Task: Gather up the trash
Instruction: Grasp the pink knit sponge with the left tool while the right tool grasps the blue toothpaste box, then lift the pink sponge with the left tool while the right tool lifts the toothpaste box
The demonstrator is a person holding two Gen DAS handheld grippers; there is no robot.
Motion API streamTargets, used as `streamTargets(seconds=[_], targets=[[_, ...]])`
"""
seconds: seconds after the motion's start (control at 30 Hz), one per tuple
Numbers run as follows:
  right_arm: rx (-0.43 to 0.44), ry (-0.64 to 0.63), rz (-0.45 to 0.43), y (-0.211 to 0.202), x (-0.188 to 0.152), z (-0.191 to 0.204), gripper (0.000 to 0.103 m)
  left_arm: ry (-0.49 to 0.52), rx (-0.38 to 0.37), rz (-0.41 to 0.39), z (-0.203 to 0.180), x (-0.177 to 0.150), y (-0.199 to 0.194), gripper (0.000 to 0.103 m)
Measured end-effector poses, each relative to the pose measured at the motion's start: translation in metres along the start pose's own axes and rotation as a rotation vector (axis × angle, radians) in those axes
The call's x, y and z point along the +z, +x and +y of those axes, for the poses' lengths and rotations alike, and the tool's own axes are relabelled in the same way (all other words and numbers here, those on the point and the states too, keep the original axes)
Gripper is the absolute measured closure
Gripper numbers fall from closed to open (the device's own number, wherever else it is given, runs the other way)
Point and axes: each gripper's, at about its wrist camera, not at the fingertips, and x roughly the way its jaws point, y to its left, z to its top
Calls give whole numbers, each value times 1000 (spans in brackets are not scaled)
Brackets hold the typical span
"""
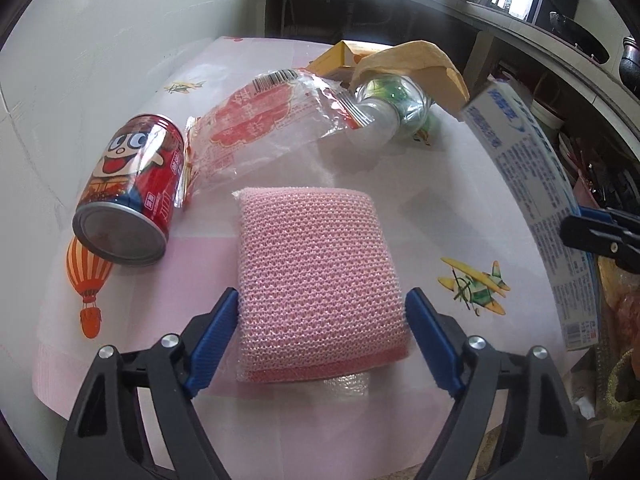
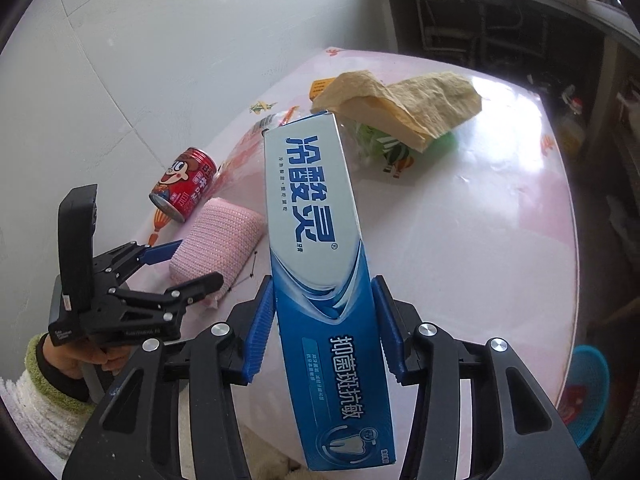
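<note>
My left gripper (image 1: 322,308) is open around a pink mesh sponge (image 1: 316,276) lying on the table; its blue fingers flank the sponge's near end, the left one touching. The sponge also shows in the right wrist view (image 2: 218,240), with the left gripper (image 2: 192,262) beside it. My right gripper (image 2: 324,320) is shut on a blue and white toothpaste box (image 2: 316,240), held above the table; the box also shows in the left wrist view (image 1: 536,184). A red can (image 1: 128,188) lies on its side left of the sponge.
A clear printed wrapper (image 1: 264,128), a clear plastic bottle (image 1: 392,108), a tan paper bag (image 1: 416,64) and a yellow box (image 1: 336,58) lie at the back of the pink table (image 1: 420,216). A blue basket (image 2: 588,392) sits below the table's right edge.
</note>
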Motion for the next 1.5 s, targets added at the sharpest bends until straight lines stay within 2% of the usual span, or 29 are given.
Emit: streamTargets(seconds=[0.17,0.33,0.43,0.47,0.53,0.9,1.13,1.3,1.5], targets=[[-48,140,-23,-24,-29,-35,58,23,-53,2,-20,-12,-7,23],[-85,256,-11,-30,-53,-59,58,57,-126,27,-51,-29,-18,23],[-103,280,-7,-27,-59,-60,58,95,-147,46,-67,-33,-22,15],[-115,279,-7,-25,-60,-58,57,107,-146,44,-70,-32,-21,11],[-130,283,-9,-22,-60,-57,57,124,-125,27,-75,-29,-21,9],[-152,288,-4,-16,-62,-59,57,118,-47,50,-73,-13,2,8],[-163,288,-12,-20,-63,-60,53,94,-42,60,-71,-15,8,8],[-145,285,2,-17,-65,-59,45,108,-21,55,-73,-18,11,12],[-169,281,10,-15,-67,-59,45,118,-14,46,-76,-17,10,20]])
